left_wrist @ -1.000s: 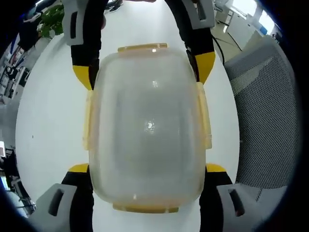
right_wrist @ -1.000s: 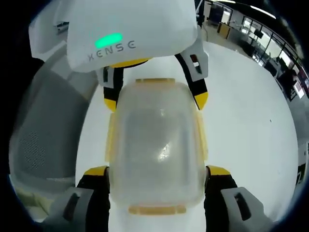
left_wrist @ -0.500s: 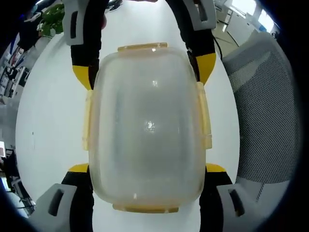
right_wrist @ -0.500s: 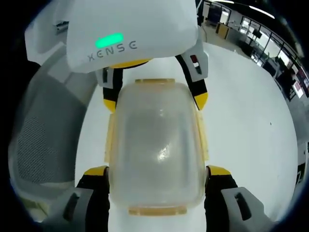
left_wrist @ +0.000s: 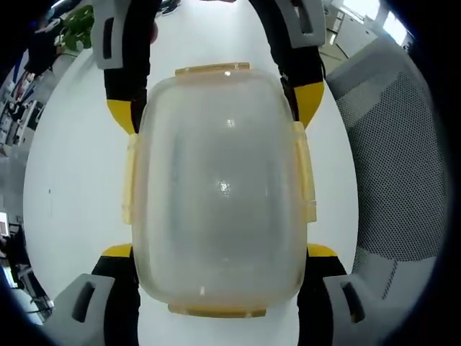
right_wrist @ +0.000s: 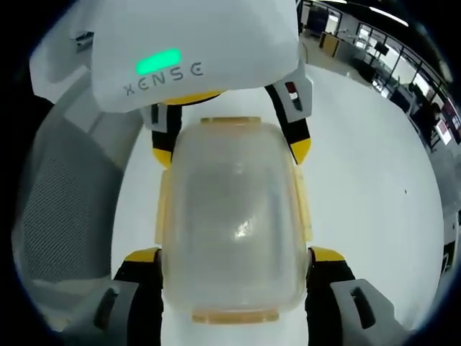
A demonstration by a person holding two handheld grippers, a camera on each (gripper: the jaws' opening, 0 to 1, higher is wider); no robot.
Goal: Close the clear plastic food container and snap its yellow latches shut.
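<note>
1. The clear food container with its lid on sits on the white tabletop, held from opposite ends by both grippers.
2. The left gripper has its jaws clamped on the container's sides at the near end in the left gripper view.
3. The right gripper clamps the opposite end, its jaws pressed against the sides.
4. Yellow latches lie flat along the side edges and ends.
5. A grey mesh chair stands beside the tabletop.

The container sits on the table, the left gripper and right gripper at opposite ends; a chair stands beside the table.
</note>
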